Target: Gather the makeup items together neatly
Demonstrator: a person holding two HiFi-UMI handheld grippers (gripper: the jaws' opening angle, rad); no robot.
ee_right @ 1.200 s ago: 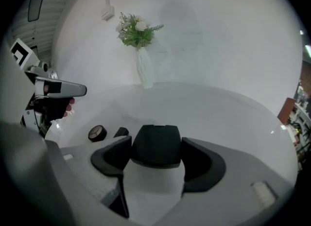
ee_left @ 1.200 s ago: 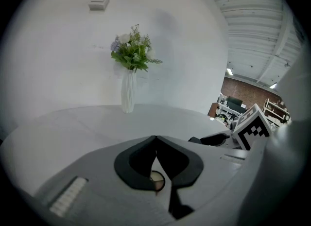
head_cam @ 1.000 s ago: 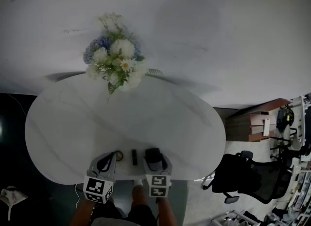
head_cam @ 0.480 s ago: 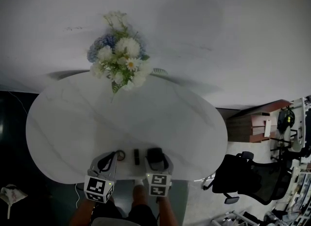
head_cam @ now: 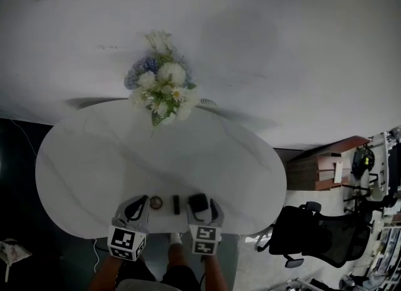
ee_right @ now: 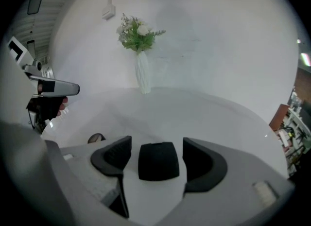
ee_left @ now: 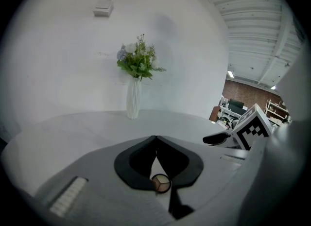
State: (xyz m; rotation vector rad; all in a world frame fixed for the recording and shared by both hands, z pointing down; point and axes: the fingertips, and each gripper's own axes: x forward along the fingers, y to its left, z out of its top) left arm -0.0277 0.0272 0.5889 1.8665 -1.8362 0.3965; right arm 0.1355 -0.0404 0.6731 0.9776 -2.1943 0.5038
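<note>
Three dark makeup items lie in a row near the front edge of the white oval table (head_cam: 94, 164): a small round pot (head_cam: 156, 203), a black stick (head_cam: 177, 204) and a black compact (head_cam: 198, 201). My left gripper (head_cam: 139, 203) is just left of the pot and apart from it, its pads meeting at the tips in the left gripper view (ee_left: 155, 140). My right gripper (head_cam: 204, 205) stands open around the compact (ee_right: 157, 161), with a gap on each side. The pot (ee_right: 96, 138) shows left of the right jaws.
A white vase of flowers (head_cam: 161, 92) stands at the table's far edge, before a white wall. A black office chair (head_cam: 313, 233) and a wooden cabinet (head_cam: 326, 168) are to the right, off the table. The table's front edge is right beneath both grippers.
The head view has shifted a little. Both grippers stay at the front edge; the round pot now sits slightly further from the left gripper's tip.
</note>
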